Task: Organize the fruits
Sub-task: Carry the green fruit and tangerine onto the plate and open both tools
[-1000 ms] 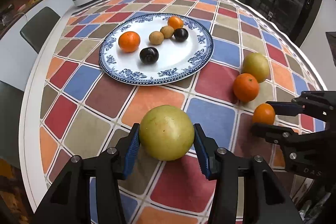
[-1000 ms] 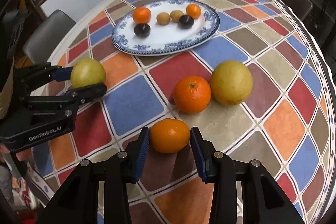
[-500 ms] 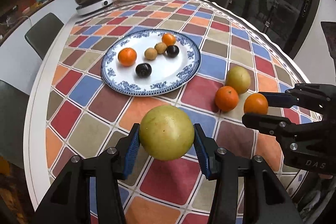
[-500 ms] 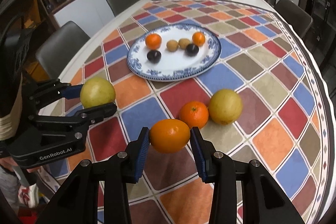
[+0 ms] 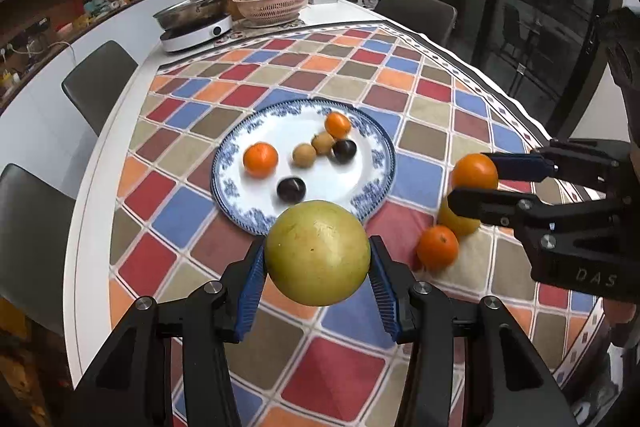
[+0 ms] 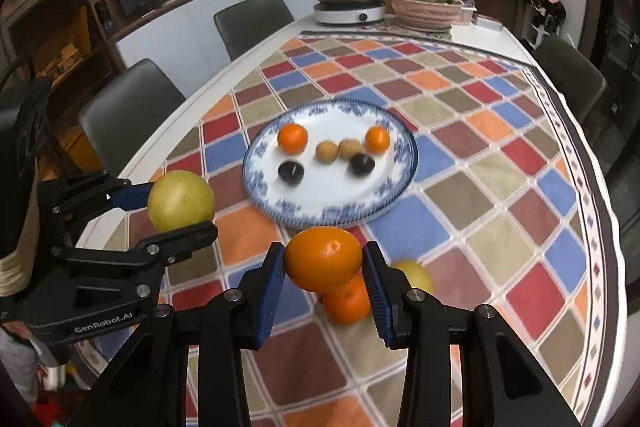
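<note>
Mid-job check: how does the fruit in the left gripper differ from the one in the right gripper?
Colour: the left gripper holds a yellow-green fruit; the right gripper holds an orange.
Size: the yellow-green fruit is clearly bigger than the orange, so the left jaws stand wider.
Shape: the yellow-green fruit is nearly round, the orange slightly oval.
Shared: both are clamped between blue pads, lifted off the table, short of the plate.

My table (image 5: 120, 163) | checked cloth (image 5: 432, 107) | plate (image 5: 384, 163) centre | orange (image 5: 437, 247), yellow fruit (image 5: 460, 225) at 4 o'clock | cooker (image 5: 192, 35), basket (image 5: 272, 9) at 12.
</note>
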The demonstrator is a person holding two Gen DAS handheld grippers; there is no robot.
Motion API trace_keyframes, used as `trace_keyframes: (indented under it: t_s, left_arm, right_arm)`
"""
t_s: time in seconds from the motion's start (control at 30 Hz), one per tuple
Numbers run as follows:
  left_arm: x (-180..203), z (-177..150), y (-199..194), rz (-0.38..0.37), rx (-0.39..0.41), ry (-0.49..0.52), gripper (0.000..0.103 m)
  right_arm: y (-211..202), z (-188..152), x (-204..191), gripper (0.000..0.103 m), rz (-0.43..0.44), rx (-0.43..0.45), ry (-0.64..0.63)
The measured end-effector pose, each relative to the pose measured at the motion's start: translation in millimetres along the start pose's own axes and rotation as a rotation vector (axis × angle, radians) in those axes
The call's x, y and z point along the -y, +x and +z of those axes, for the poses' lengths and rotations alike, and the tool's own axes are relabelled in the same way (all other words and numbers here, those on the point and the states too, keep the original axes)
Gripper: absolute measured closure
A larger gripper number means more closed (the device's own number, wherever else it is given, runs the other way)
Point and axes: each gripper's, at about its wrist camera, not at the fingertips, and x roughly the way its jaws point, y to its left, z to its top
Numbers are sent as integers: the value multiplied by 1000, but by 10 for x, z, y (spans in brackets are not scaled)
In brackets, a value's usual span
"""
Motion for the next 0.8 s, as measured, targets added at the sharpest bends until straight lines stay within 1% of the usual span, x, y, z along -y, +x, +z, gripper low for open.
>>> trace_keyframes:
  t_s: [0.2,0.37,0.53,0.7,0.8]
  left_arm:
    - [-113,220,108,16,8,-18,54]
    - [-237,396,229,6,14,-36,54]
    - [-376,583,411,4,7,-45,54]
    - [-506,787,646,23,-12,-42,54]
    - [-582,897,792,21,-27,-49,54]
  right_arm:
    - [101,328,85,63,-6,4,-32]
    - [237,555,114,63,12,-3,-44]
    - [444,761,164,63,48,-15,-45]
    - [696,992,245,63,55,-33,-44]
    - [871,1135,316,63,48,-55,-37]
